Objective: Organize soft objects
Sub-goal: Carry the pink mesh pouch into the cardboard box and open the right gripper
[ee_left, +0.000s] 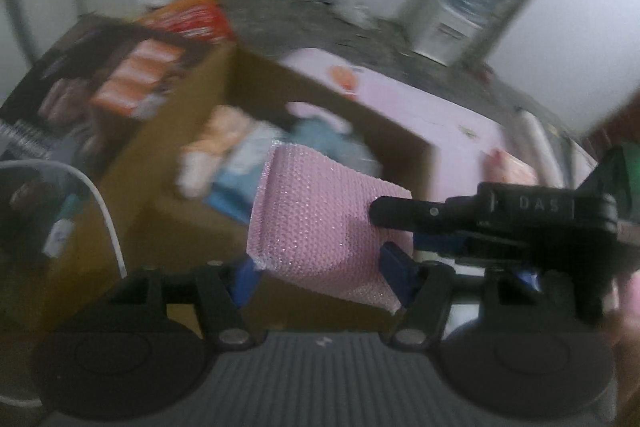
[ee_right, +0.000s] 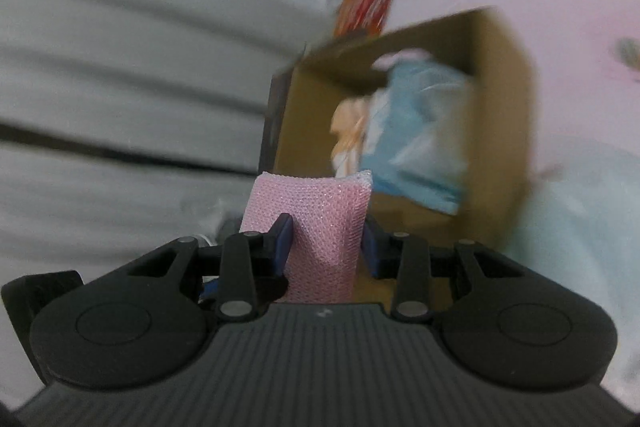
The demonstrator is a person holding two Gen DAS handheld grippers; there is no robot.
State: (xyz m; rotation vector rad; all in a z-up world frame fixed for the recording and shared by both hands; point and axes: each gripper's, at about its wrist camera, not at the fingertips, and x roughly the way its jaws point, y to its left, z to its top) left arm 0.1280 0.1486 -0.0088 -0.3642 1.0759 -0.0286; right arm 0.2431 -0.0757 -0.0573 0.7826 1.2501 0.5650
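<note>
Over the near rim of the box [ee_left: 192, 115], both grippers pinch one pink sponge [ee_left: 320, 215]. The left gripper [ee_left: 320, 273] clamps its lower end between blue pads [ee_left: 246, 277]; the right gripper [ee_right: 326, 245] reaches in from the side, its finger lying across the sponge's right part in the left view. In the right view the sponge [ee_right: 312, 219] visibly dents in where the pads press.

The sponge looks light and very soft, with a glittery mesh skin that may be a little slick. It folds and buckles under pressure, so a hold near the middle of a short edge, deep enough that the pads bite into the foam and not just the mesh, should be the safer one. With two grips on one limp piece, pulling apart would stretch or twist it; one gripper could carry it alone.

The box is open-topped cardboard with upright walls. Inside lie a blue soft thing [ee_right: 420, 131] and a peach-coloured one [ee_right: 350, 127], both too blurred to name, filling the far part; the near floor of the box seems freer. A pink sheet [ee_left: 420, 103] spreads beyond the box, and packaged goods [ee_left: 136, 83] sit beside it to the left. A white cable [ee_left: 108, 219] hangs near the left gripper and could snag. Clearing the near wall before lowering is the main concern.
</note>
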